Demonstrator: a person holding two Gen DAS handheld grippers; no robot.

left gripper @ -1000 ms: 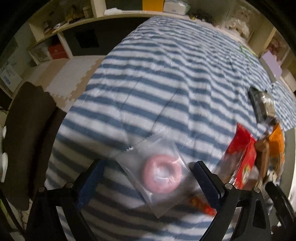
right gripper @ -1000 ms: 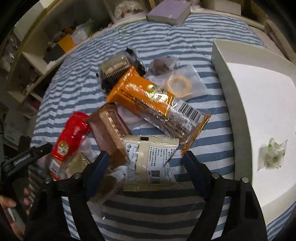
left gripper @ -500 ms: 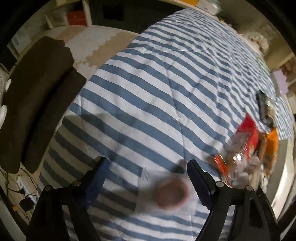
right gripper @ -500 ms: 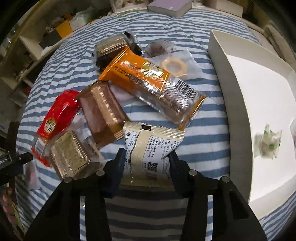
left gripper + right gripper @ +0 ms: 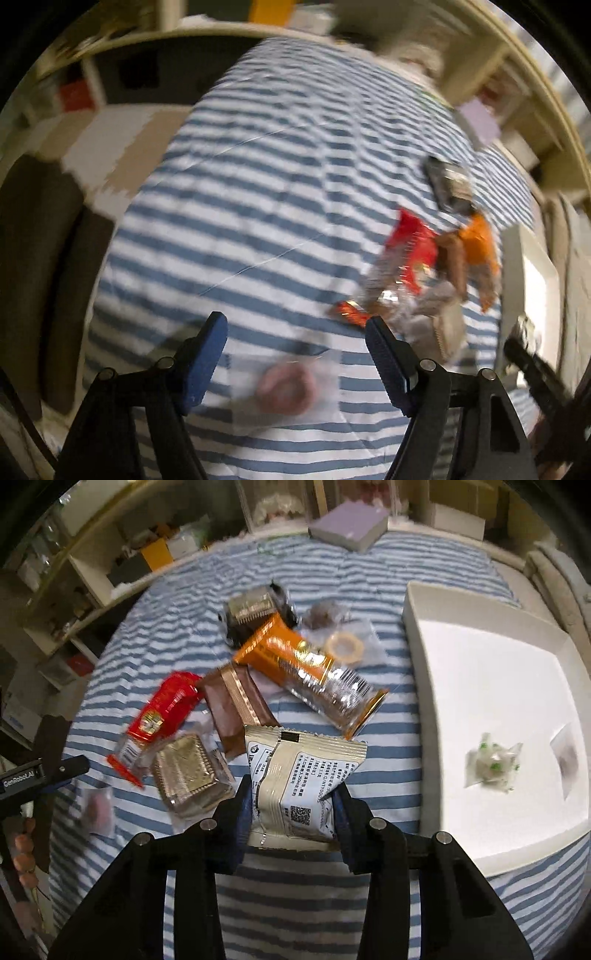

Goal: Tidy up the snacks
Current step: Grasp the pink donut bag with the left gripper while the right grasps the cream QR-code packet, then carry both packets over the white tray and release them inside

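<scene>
Right wrist view, nearest: the right gripper (image 5: pixel 291 805) has its jaws closing on a beige packet (image 5: pixel 301 779), the pads pressing its lower corners; the packet stands tilted above the striped bedspread (image 5: pixel 280 904). At 9 o'clock from the packet lies a gold-foil biscuit in clear wrap (image 5: pixel 188 771); at 10 o'clock, a red packet (image 5: pixel 162 712); at 11 o'clock, a brown wrapped bar (image 5: pixel 232 705) touching the beige packet's upper edge. At 12 o'clock an orange packet (image 5: pixel 306 672) lies slantwise across the heap, with a pale ring in a clear bag (image 5: pixel 345 648) and a dark-wrapped snack (image 5: pixel 255 609) beyond it. At 3 o'clock stands a white box (image 5: pixel 417 686) holding a green-and-white sweet (image 5: pixel 491 764) and a small clear sachet (image 5: pixel 567 757). Farthest, at 12 o'clock, a lilac box (image 5: pixel 351 526) rests at the bed's far edge, before shelves (image 5: pixel 96 572).

Left wrist view, blurred: the left gripper (image 5: pixel 295 354) has its jaws closing, with a pink ring in a clear bag (image 5: pixel 286 386) between them; whether the pads touch the bag cannot be told. The bag appears at 8 o'clock in the right view, beside the left gripper there. The snack heap lies at 2 o'clock.
</scene>
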